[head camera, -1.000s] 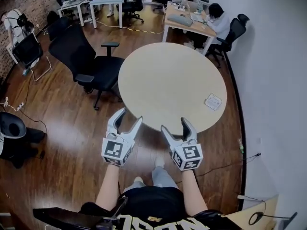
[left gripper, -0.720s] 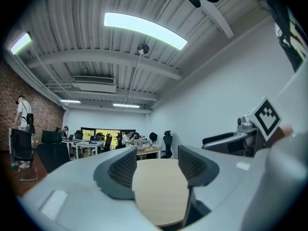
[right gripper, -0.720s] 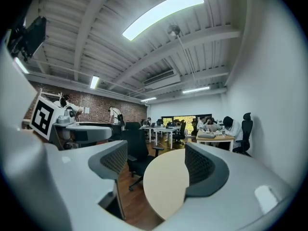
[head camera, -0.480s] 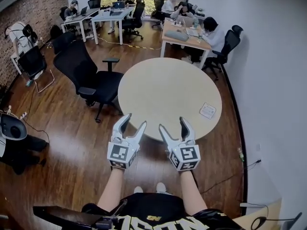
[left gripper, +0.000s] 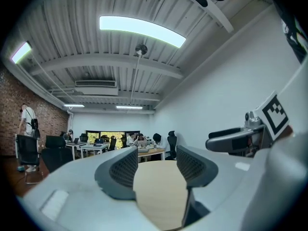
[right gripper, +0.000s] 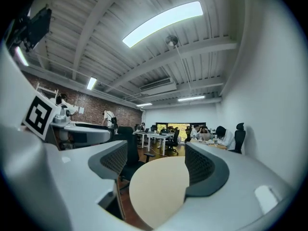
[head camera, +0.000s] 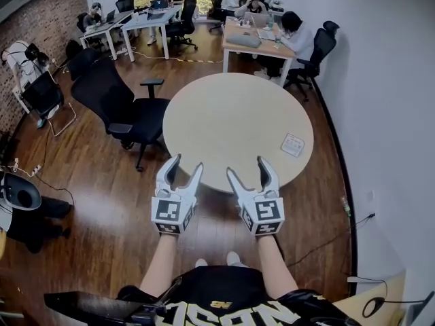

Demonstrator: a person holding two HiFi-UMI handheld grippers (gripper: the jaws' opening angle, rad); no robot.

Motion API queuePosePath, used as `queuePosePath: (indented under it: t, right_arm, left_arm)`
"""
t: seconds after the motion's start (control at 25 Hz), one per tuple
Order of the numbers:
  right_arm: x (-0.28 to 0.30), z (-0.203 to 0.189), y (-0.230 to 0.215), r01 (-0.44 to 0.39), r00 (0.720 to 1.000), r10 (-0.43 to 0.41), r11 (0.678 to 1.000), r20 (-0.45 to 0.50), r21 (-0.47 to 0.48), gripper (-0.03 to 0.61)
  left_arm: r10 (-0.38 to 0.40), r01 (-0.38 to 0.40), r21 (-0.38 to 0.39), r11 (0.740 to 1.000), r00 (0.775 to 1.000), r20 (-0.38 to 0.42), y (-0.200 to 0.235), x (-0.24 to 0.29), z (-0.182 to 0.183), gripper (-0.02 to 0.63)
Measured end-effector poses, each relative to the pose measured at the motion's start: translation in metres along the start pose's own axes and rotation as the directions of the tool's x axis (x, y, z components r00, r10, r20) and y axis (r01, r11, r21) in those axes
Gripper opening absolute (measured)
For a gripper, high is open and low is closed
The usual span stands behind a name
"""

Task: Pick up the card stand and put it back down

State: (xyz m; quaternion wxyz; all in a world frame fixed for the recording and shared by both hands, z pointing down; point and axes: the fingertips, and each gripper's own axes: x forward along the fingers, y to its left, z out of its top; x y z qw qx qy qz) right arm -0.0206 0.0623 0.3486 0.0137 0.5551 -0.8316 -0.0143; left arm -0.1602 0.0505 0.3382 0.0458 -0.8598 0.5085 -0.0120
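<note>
Standing at the near edge of the round counter (head camera: 238,117), the person holds both grippers out level over the wood floor (head camera: 95,182), just short of the rim.

Left gripper (head camera: 187,164): released, jaws apart. They have just been closing a little, with nothing between them. The left gripper view shows the ribbed pads (left gripper: 126,168) well separated, with only the pale counter top in the gap beyond.

Right gripper (head camera: 247,168): also released, jaws spread, empty. In the right gripper view its pads (right gripper: 202,166) frame the near rim of the counter and a strip of floor.

The two grippers sit side by side, apart from each other, with their marker cubes toward the person.

Card stand (head camera: 292,145): small and pale, sitting on the counter close to its right-hand edge in the head view. It is well apart from both grippers, nearer the right one, and neither touches it. It is too small to tell whether it stands upright or lies flat. Neither gripper view shows it.

Surroundings: black office chair (head camera: 129,100) just left of the counter. White wall (head camera: 387,114) on the right. Desks (head camera: 255,36) at the far end of the room, with people (head camera: 299,29) seated at them.
</note>
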Motion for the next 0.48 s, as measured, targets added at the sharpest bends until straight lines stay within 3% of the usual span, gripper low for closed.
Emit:
queuePosePath:
  t: [0.12, 0.48]
  right_arm:
    - [0.000, 0.001, -0.008, 0.049, 0.999, -0.050, 0.998, -0.019, -0.036, 0.368]
    - [-0.008, 0.000, -0.031, 0.144, 0.990, -0.144, 0.990, -0.011, 0.011, 0.368]
  left_arm:
    - [0.026, -0.027, 0.027, 0.999, 1.000, 0.006, 0.001, 0.001, 0.000, 0.252]
    - [0.142, -0.143, 0.011, 0.990, 0.989, 0.028, 0.019, -0.010, 0.007, 0.252]
